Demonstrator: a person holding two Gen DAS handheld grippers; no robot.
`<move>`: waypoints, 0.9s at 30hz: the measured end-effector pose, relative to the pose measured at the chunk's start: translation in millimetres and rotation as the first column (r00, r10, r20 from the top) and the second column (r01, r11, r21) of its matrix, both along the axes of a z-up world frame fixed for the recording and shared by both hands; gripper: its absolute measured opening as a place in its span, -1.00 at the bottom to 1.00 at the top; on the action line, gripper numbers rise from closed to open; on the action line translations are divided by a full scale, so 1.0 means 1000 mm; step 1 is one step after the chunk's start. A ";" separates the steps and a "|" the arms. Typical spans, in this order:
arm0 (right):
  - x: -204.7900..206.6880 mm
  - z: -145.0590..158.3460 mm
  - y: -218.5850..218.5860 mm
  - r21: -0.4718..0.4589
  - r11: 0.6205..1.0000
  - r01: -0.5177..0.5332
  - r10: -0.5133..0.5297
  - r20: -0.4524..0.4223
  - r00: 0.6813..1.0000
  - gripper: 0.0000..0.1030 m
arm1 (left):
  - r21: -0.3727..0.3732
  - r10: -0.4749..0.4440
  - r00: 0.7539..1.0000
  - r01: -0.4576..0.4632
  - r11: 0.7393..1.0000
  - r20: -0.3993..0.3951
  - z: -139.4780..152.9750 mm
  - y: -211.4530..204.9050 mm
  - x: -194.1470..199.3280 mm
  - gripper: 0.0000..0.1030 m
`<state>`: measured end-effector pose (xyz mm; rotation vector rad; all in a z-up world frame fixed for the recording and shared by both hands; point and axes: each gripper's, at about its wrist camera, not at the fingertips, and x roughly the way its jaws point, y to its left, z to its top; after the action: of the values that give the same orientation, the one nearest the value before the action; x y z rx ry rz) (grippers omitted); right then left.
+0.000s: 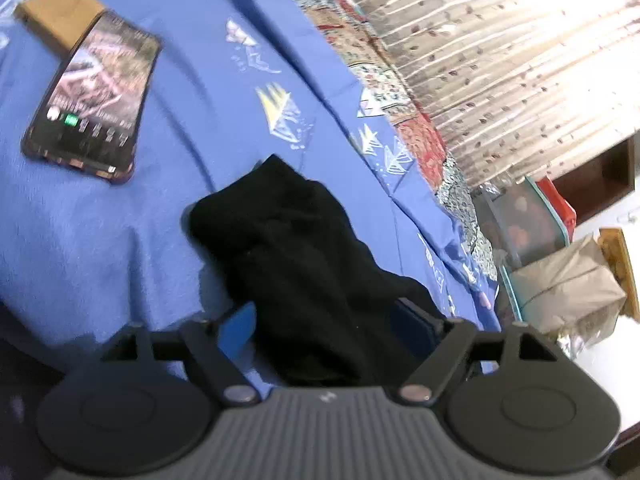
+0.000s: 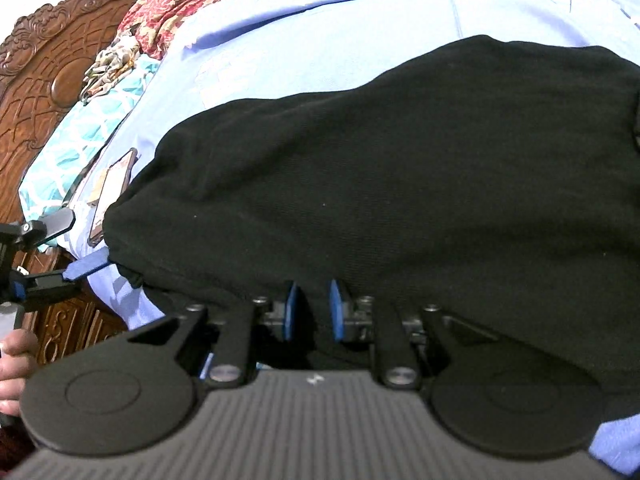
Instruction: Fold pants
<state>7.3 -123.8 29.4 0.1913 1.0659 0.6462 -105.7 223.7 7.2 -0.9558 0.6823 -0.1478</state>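
Black pants [image 1: 304, 264] lie bunched on the blue bedsheet [image 1: 120, 240]. In the left wrist view my left gripper [image 1: 326, 320] stands open: its blue pads [image 1: 238, 328] sit wide apart on either side of the cloth without pressing it. The right wrist view shows the pants [image 2: 380, 168] as a broad folded mass. Here my right gripper [image 2: 315, 300] has its blue pads [image 2: 292, 308] close together at the near edge, shut on the fabric, with the tips hidden under the cloth. One blue finger [image 2: 86, 266] of the left gripper touches the pants' left end.
A phone [image 1: 96, 100] with a lit screen and a brown cardboard box [image 1: 60, 12] lie on the sheet, far left. A patterned quilt [image 1: 400, 92] and a curtain [image 1: 500, 60] line the bed's far side. A carved wooden headboard [image 2: 44, 72] and a person's hand [image 2: 12, 360] are at left.
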 end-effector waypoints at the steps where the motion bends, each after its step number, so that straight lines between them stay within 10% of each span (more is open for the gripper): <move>1: 0.000 0.000 0.000 0.001 1.000 0.001 -0.001 -0.001 1.000 -0.60 | -0.014 0.000 1.000 0.000 1.000 -0.011 -0.004 0.000 0.002 0.64; 9: 0.000 0.000 -0.001 0.004 1.000 0.001 -0.001 0.000 1.000 -0.60 | -0.147 -0.035 0.997 0.023 0.989 -0.076 -0.037 -0.009 0.025 0.75; 15: 0.000 -0.001 0.000 0.004 1.000 0.003 -0.003 0.000 1.000 -0.60 | -0.081 -0.038 0.997 0.033 0.996 -0.060 -0.029 -0.012 0.039 -0.35; 21: 0.001 0.000 -0.002 0.008 1.000 0.001 -0.001 -0.001 1.000 -0.60 | -0.045 -0.034 0.998 0.032 0.998 -0.061 -0.031 -0.012 0.029 -0.32; 27: 0.002 0.001 -0.004 0.011 1.000 -0.003 0.003 -0.001 1.000 -0.60 | -0.076 -0.008 0.997 0.003 0.997 -0.075 -0.036 -0.001 0.018 0.11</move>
<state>8.8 -127.6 30.1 0.1996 1.0635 0.6551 -87.8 222.2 -29.2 -1.0368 0.7533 -0.1441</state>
